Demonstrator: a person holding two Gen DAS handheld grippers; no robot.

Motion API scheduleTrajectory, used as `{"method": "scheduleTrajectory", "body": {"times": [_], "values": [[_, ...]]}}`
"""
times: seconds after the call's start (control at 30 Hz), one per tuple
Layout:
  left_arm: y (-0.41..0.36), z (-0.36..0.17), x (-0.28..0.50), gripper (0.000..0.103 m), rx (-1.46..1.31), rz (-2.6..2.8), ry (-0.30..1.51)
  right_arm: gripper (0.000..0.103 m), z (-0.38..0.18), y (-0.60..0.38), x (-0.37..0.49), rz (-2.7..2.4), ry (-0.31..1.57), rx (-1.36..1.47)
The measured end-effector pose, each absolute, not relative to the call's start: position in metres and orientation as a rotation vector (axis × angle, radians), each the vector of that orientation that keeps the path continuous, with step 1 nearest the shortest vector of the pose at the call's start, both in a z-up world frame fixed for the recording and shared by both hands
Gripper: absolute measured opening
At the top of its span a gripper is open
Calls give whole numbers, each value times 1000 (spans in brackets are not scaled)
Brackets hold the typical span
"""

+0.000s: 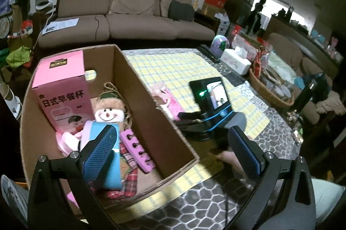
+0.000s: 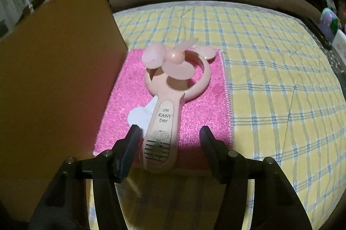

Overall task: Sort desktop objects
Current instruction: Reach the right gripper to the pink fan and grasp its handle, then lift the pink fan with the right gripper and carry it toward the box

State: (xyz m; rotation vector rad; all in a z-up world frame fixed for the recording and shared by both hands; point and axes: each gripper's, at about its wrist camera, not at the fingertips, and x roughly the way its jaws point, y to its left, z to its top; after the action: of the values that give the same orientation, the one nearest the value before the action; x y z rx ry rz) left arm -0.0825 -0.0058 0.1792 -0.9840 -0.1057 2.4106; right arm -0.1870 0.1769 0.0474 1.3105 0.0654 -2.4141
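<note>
A cardboard box [image 1: 149, 100] stands on the table's left. It holds a pink carton [image 1: 62, 89], a snowman doll [image 1: 109, 113], a purple toe separator [image 1: 138, 150] and a blue-and-pink item [image 1: 109, 173]. My left gripper [image 1: 170, 154] is open and empty above the box's near right corner. A pink hand fan [image 2: 170, 95] lies on a pink towel [image 2: 207, 104] beside the box wall [image 2: 54, 69]. My right gripper [image 2: 169, 139] is open, its fingers on either side of the fan's handle, apart from it. The right gripper also shows in the left wrist view [image 1: 188, 116].
A yellow checked cloth [image 2: 270, 69] covers the table. At the far right are a tissue box [image 1: 236, 59], a purple round item [image 1: 219, 44], a wicker basket [image 1: 270, 89] of clutter and a dark bottle [image 1: 305, 93]. A brown sofa [image 1: 129, 13] stands behind.
</note>
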Motion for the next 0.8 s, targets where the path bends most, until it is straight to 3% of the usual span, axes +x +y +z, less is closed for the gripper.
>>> {"method": "scheduleTrajectory", "body": {"times": [0.1,0.17,0.2,0.53,0.8], "values": [[2,186,-91,103,-1008,2418,-109,57,47,178,-187,-2409,75,1295],[4,195,-100,103,-1009,2430,-124,38,47,178,-188,-2373,58,1286],[6,201,-104,103,-1006,2434,-128,34,49,178,-189,-2370,61,1285],[62,235,-139,103,-1048,2342,-219,31,65,232,-180,-2335,-36,1355],[143,168,-156,103,-1276,2281,-255,31,61,305,-143,-2317,-66,1435]]}}
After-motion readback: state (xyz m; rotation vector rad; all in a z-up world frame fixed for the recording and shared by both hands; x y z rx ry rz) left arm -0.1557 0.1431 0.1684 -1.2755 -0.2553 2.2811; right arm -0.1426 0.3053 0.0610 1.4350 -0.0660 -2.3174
